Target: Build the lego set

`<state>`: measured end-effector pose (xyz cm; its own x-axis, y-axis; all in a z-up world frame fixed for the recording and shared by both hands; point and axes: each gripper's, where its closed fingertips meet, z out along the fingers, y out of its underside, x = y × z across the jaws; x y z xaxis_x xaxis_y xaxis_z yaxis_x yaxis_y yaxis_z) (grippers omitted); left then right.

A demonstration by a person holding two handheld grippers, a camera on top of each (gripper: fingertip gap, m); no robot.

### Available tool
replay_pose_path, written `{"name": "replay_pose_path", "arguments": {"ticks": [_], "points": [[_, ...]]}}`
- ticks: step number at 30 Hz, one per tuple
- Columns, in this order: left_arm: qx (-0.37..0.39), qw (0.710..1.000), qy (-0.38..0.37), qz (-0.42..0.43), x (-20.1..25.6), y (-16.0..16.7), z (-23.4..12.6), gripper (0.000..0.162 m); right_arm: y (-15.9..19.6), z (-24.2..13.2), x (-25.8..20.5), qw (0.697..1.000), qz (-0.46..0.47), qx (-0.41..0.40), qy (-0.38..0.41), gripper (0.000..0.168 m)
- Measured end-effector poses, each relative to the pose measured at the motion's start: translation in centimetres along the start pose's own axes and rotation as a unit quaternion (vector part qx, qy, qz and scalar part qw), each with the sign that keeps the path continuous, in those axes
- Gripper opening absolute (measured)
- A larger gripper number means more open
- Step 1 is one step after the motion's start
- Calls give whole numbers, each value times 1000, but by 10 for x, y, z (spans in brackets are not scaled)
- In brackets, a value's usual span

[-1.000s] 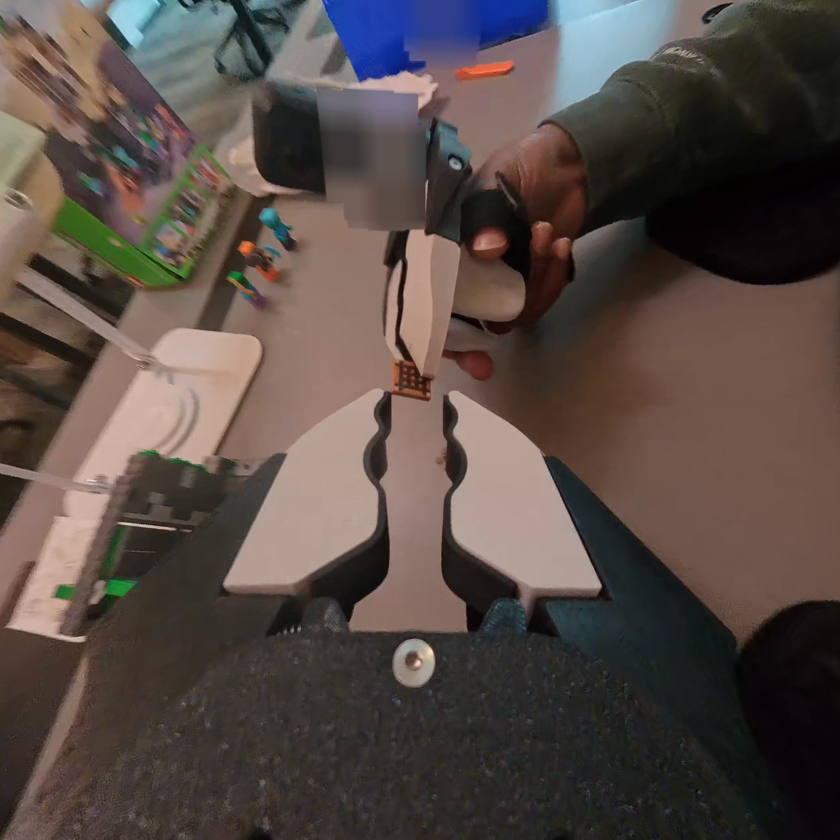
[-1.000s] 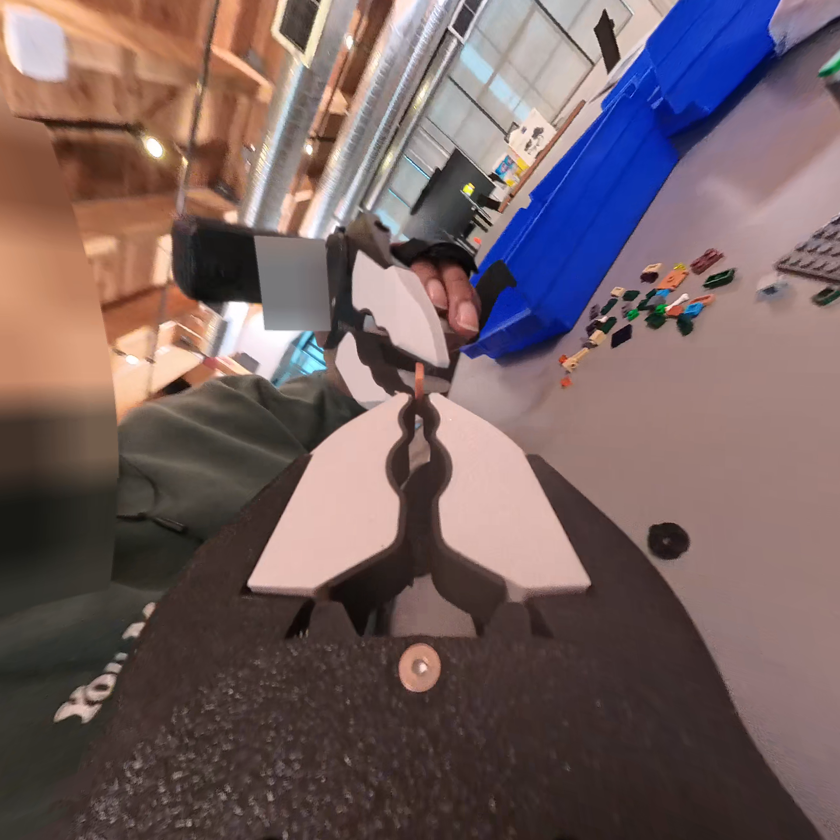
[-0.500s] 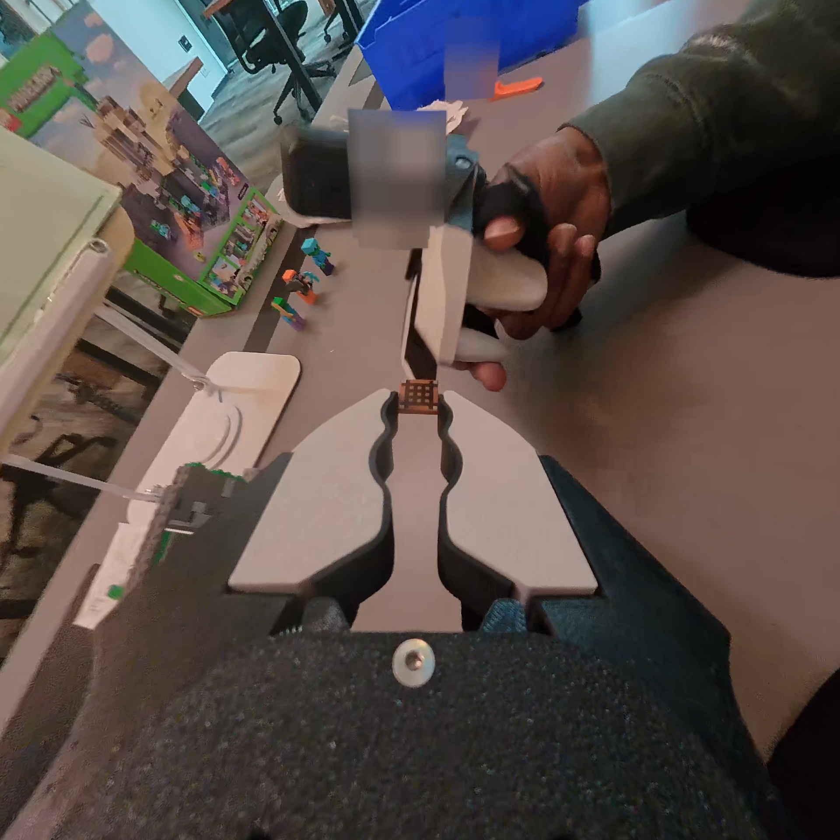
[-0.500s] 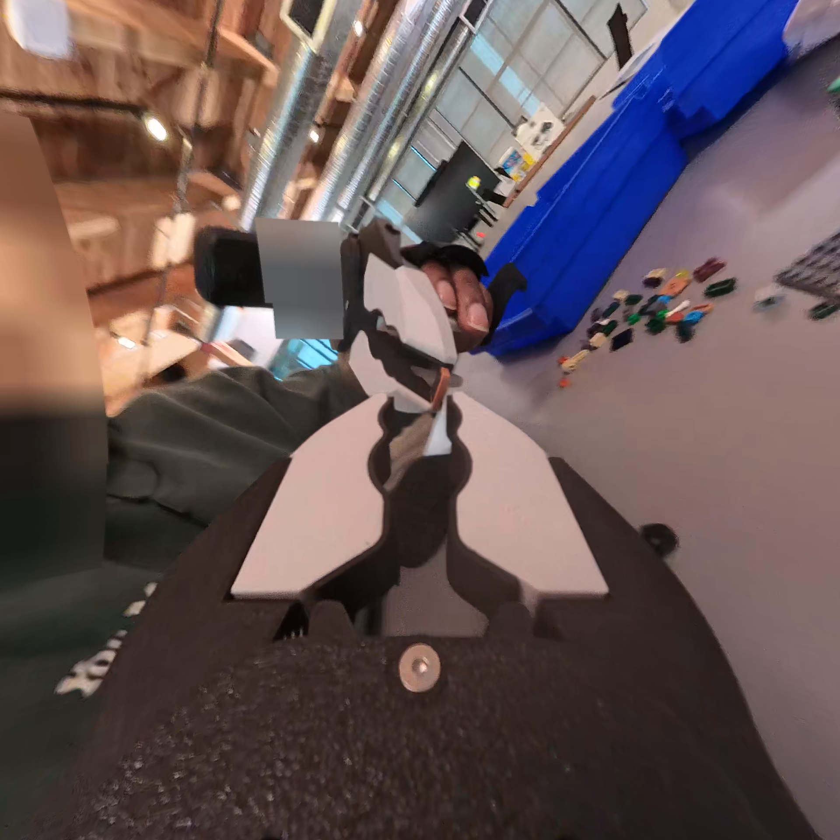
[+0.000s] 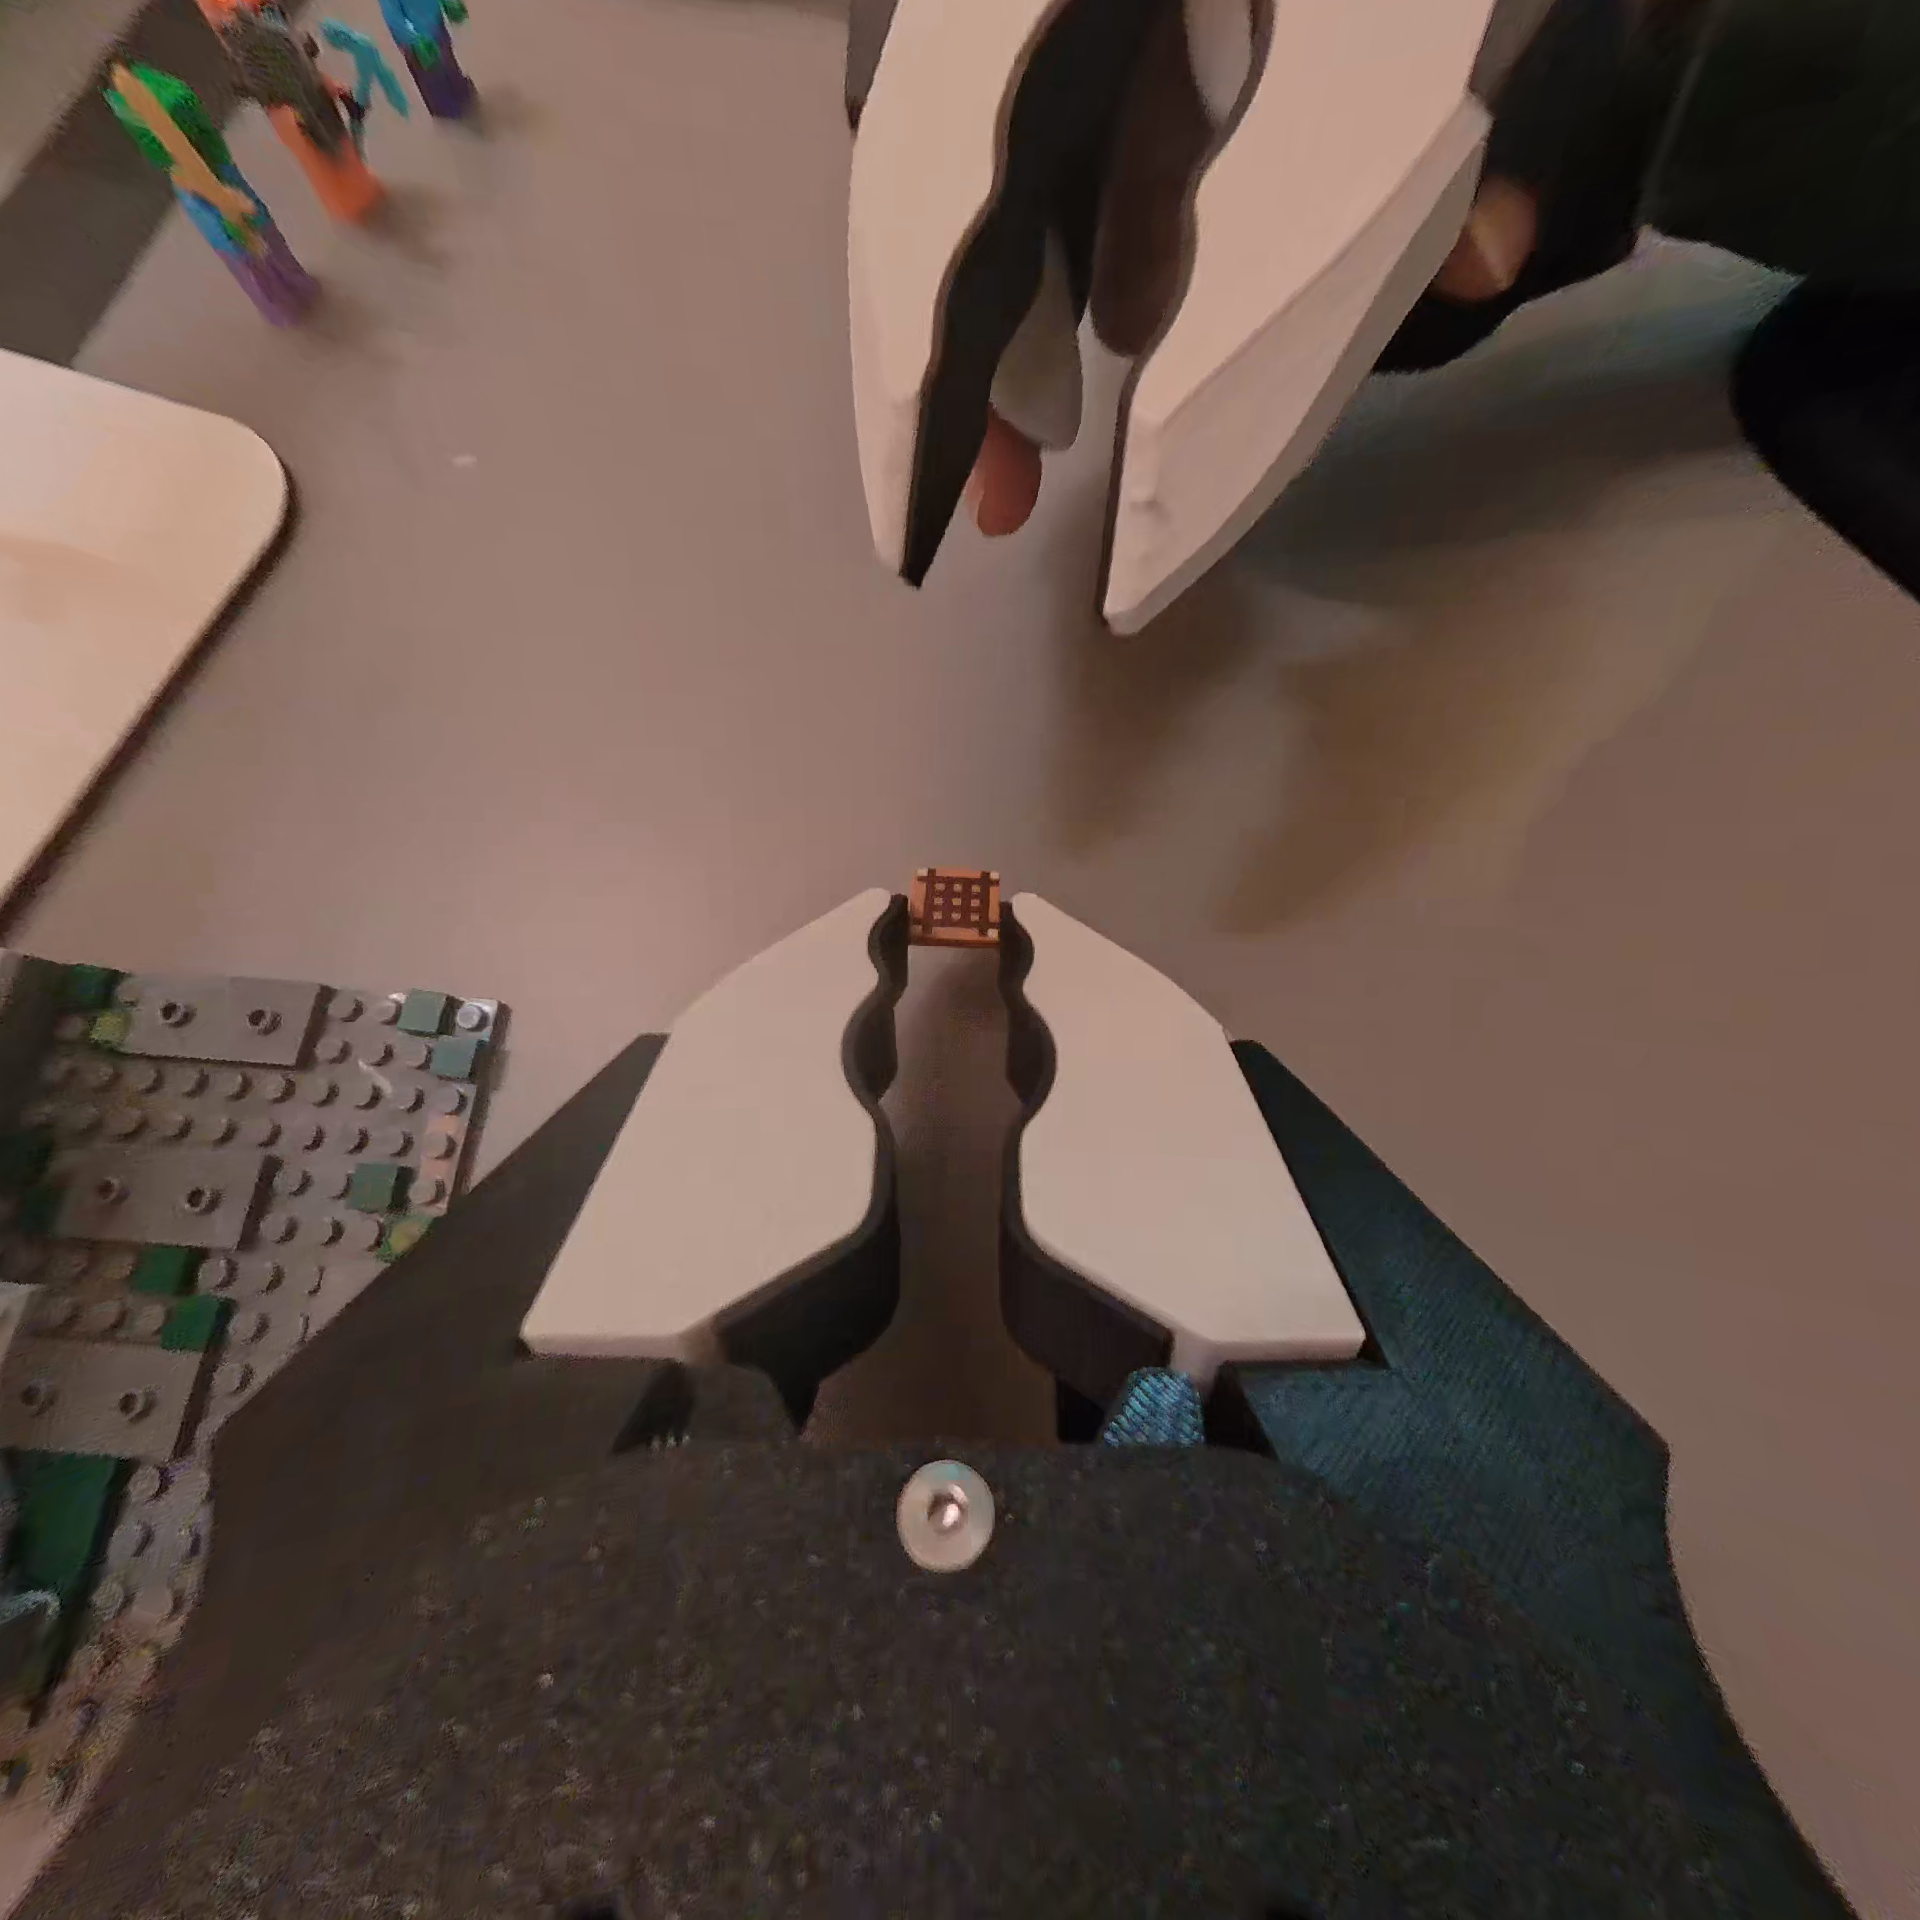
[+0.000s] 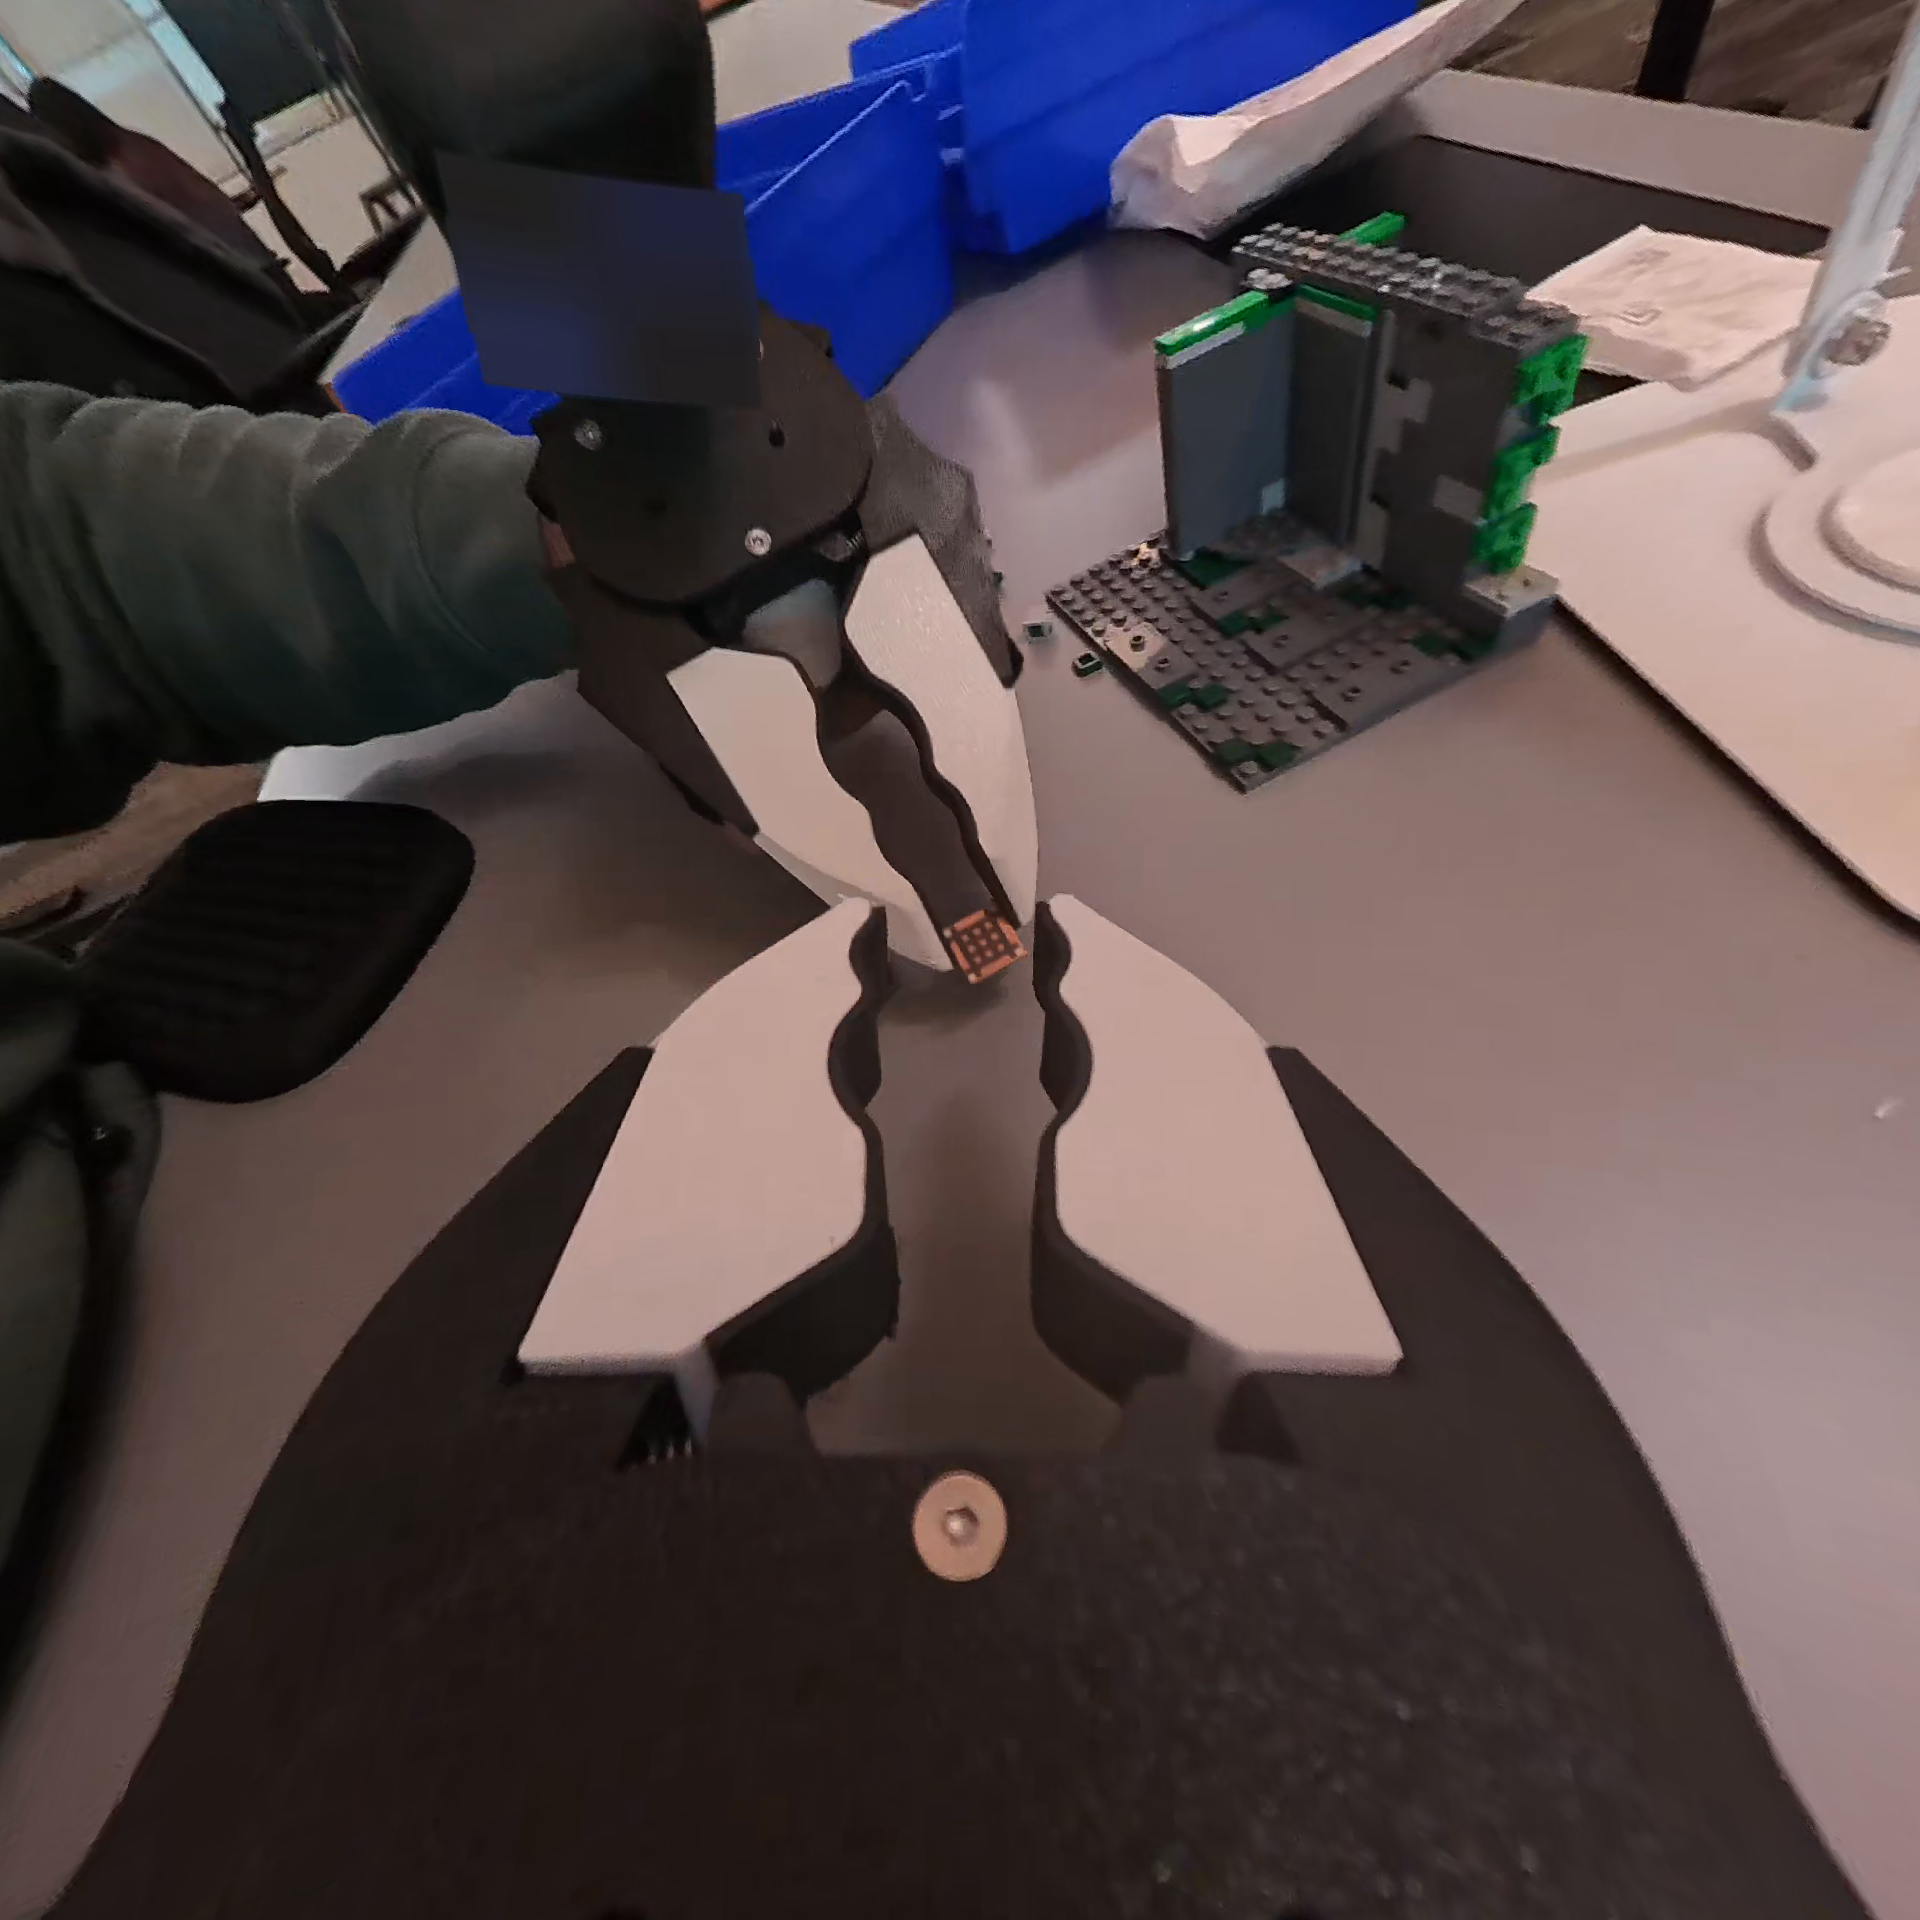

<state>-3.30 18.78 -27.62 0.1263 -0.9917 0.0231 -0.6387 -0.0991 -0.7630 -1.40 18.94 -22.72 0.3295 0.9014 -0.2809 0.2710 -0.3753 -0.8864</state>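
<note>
My left gripper (image 5: 956, 906) is shut on a small brown square tile with a grid pattern (image 5: 956, 925), held flat at its fingertips above the grey table. The right wrist view shows this gripper (image 6: 982, 935) and the tile (image 6: 985, 948) just beyond my right gripper's tips. My right gripper (image 6: 961, 920) is open and empty; in the left wrist view it (image 5: 1013, 603) hangs above and beyond the tile, apart from it. The grey and green lego build (image 6: 1351, 499) stands on its studded base at the back right, and part of it shows low on the left in the left wrist view (image 5: 260, 1143).
Small lego figures (image 5: 239, 218) stand at the far left. A white board (image 5: 104, 582) lies left, also seen at the right in the right wrist view (image 6: 1714, 665). Blue bins (image 6: 883, 208) and a white bag (image 6: 1299, 135) sit behind. A black pad (image 6: 270, 935) lies left. Two loose bits (image 6: 1060, 644) lie by the build. One gripper's finger ends stand about 5 centimetres off the other's.
The tile passed from my right gripper to my left. My left gripper shut on it, my right opened and drew back. Both grippers tilted down toward the table.
</note>
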Motion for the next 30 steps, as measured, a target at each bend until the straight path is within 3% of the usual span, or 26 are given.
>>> {"name": "replay_pose_path", "arguments": {"ticks": [8, 19, 25, 30], "points": [[-21, 1000, 0, -1, -5, 10, 1, 24, 9, 4, 2, 1000, -3, -20, 0, 26], [-3, 998, -55, -8, -1, 6, -45, 24, 10, 11, -9, 999, -35, -19, -13, 28], [39, 988, -144, -36, -8, -3, -81, 10, 3, 13, -8, 995, -97, -10, 30, 37], [44, 967, -242, -70, -23, 3, -126, 0, 1, 15, -4, 991, -118, -9, 60, 30]]}}
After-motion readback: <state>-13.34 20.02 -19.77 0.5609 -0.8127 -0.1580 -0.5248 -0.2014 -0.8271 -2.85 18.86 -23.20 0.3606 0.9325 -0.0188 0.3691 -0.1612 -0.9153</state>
